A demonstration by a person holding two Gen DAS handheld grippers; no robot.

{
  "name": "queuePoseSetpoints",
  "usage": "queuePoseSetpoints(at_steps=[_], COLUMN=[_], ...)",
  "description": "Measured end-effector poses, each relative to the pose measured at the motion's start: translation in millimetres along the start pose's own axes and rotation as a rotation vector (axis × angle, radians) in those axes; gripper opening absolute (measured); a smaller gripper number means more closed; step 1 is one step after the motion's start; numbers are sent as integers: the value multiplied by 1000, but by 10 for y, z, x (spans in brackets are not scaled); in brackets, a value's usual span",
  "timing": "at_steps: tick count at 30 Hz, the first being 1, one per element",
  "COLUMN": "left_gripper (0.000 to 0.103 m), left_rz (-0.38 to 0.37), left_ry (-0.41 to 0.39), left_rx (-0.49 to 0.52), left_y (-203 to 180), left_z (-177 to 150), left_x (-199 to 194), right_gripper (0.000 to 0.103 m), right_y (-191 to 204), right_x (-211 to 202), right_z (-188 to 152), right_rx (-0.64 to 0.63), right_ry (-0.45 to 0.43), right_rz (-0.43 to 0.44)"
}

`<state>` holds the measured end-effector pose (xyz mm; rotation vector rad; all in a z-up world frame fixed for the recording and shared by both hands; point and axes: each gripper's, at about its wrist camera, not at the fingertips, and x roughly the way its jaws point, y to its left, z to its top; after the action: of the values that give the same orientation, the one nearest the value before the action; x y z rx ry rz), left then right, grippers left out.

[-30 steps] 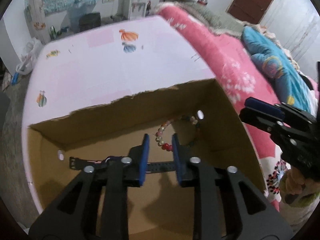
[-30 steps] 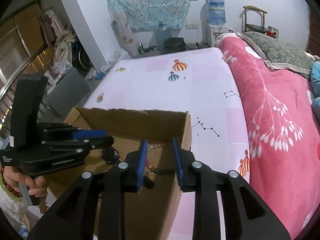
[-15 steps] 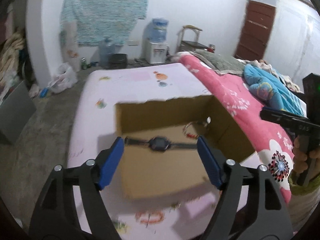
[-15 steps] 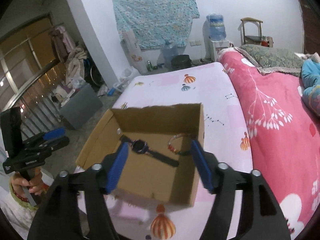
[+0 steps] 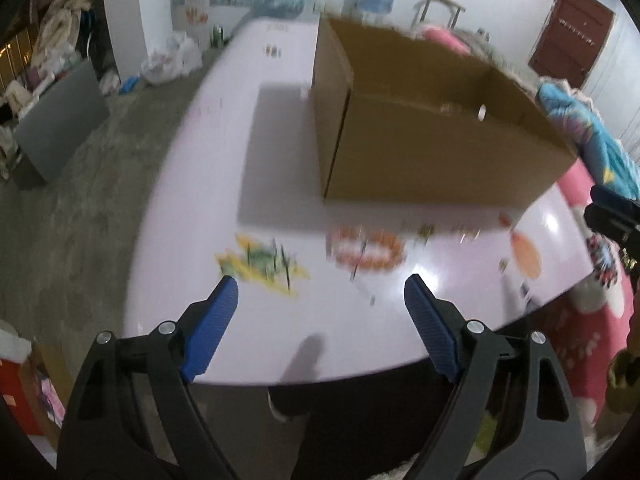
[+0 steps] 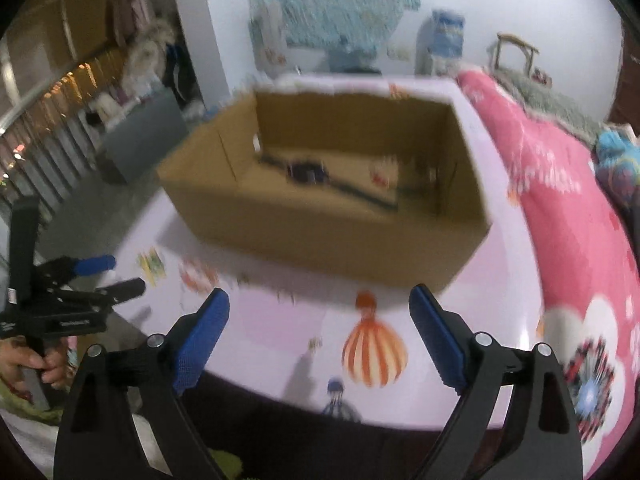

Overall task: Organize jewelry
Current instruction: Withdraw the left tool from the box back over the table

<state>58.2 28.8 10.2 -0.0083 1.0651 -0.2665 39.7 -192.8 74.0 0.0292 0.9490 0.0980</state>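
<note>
A brown cardboard box (image 6: 320, 224) stands on the pink sheet. A dark wristwatch (image 6: 308, 172) lies on its floor, and a blurred beaded bracelet (image 6: 380, 178) lies to its right. My right gripper (image 6: 318, 336) is open and empty, low at the bed's near edge, well short of the box. My left gripper (image 5: 320, 320) is open and empty, also back from the box (image 5: 432, 152), whose outer wall faces it. Each gripper shows at the edge of the other's view: the left gripper (image 6: 92, 276) and the right gripper (image 5: 612, 216).
The pink sheet (image 6: 280, 332) carries printed balloons. A pink flowered quilt (image 6: 560, 220) lies to the right. The grey floor (image 5: 80, 220), a grey cabinet (image 5: 56, 120) and clutter are to the left. A water dispenser (image 6: 444, 40) and a chair stand at the far wall.
Both grippers opened, the left releasing the watch in the box, then pulled back and down to the bed's near edge. The views are motion-blurred now.
</note>
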Motion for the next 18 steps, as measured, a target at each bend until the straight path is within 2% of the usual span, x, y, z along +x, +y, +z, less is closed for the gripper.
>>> queuePoseSetpoints(at_steps=[5,8,10,18], left_gripper=[81,85,85,94], left_rz=[-11,19,44,72], left_ry=[67,48,44,37], left_rx=[29,75,117,181], left_y=[-15,-51,-106,-179], left_z=[-222,-276,-279,-324], left_x=[278,324,344,396], right_gripper=[89,89,89,89], right_y=[-38,-64,-64,-86], right_x=[366,528,573,717], right_z=[-279,-404,-444,-479], right_rx=[80,94,100,95], right_ry=[113,156,170,204], right_rz=[-46,-112,-130,-193])
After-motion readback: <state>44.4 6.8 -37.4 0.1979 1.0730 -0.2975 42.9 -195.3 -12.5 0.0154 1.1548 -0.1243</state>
